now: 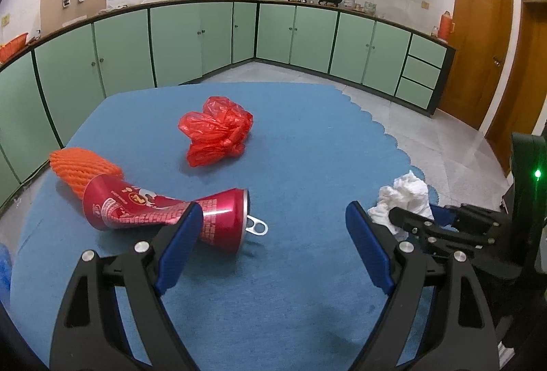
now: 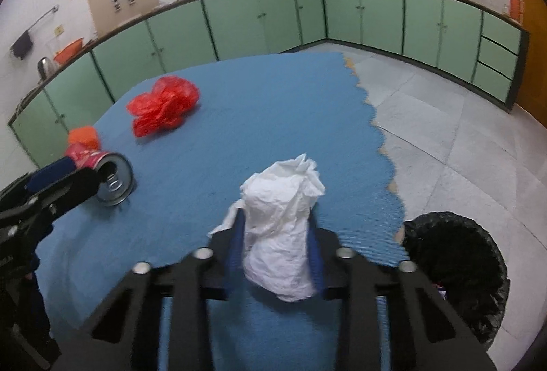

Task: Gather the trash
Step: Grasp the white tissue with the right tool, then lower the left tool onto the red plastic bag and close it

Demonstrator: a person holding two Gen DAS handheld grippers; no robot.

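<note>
Our right gripper (image 2: 277, 244) pinches the white tissue (image 2: 283, 227); next we carry it to the bin (image 2: 478, 272). Our left gripper (image 1: 270, 244) gapes empty beside the can (image 1: 136, 210).

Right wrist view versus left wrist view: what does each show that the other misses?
Only the right wrist view shows the black-lined trash bin on the floor beside the table, and the right gripper with its jaws shut on the crumpled white tissue. Only the left wrist view shows the wooden door. Both show the blue table mat, the crumpled red plastic bag, the crushed red can and the open left gripper.
</note>
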